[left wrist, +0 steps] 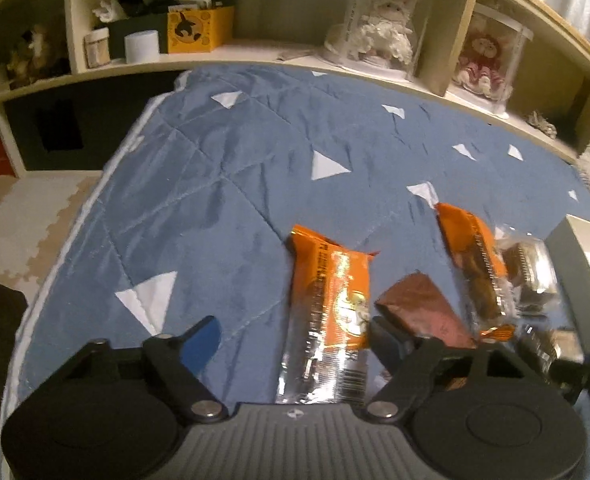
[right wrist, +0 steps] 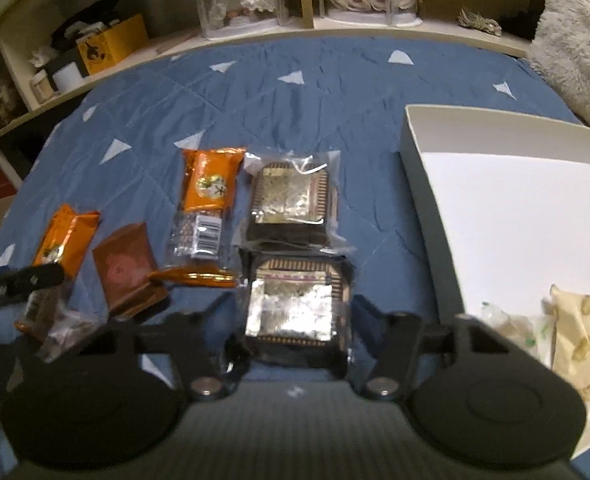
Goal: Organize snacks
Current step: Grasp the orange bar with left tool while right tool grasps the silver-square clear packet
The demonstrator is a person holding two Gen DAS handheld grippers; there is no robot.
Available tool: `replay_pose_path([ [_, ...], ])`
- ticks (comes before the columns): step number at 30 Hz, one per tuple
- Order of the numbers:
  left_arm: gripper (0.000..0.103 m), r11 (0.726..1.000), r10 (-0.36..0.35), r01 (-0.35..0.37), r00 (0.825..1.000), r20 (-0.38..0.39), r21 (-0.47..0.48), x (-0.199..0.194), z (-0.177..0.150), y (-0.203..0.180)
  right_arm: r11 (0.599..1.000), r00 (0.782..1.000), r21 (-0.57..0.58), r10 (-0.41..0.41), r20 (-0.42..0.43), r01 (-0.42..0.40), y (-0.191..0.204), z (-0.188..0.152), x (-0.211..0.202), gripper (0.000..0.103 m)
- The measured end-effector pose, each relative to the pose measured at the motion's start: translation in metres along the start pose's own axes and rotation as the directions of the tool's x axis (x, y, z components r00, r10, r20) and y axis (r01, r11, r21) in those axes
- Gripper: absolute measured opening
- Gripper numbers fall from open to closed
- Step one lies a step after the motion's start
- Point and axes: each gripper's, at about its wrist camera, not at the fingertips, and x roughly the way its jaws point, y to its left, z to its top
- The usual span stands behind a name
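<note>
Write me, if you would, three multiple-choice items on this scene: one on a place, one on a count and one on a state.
1. Where does the white box sit on the blue quilt?
A. right of the square cakes
B. left of them
C. between them

2. How many foil-topped square cakes lie on the quilt?
A. one
B. two
C. five

3. The white box is:
A. closed with a lid
B. open, with cream-wrapped snacks inside
C. upside down

Answers: 1 A, the box lies right of both cakes; 2 B, one cake lies behind the other; 3 B, its white floor shows, with wrappers in the near corner.
</note>
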Motion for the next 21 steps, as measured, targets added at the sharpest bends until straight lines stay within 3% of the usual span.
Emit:
replay_pose_path([
  [10, 0.045, 0.997, -0.016, 0.021, 0.997, -0.074, 0.072, -0.004, -0.001, -0.009, 0.996, 0.996, -0.062, 0.067, -0.060, -0.070, 0.003, -0.033, -0.031, 0.059],
  [17, 0.044, 0.993, 0.004, 0.019, 0.983, -0.186, 0.119, -0.016, -0.004, -0.006, 0.988, 0.990, -0.106, 0.103, -0.093, -0.113, 0.012, -0.056, -0.047, 0.060],
  [21, 0.048, 0.990, 0.040, -0.013, 0.982, -0.187, 0.140, -0.019, -0.005, -0.006, 0.986, 0.990, -0.122, 0.106, -0.090, -0.117, 0.015, -0.058, -0.049, 0.062],
])
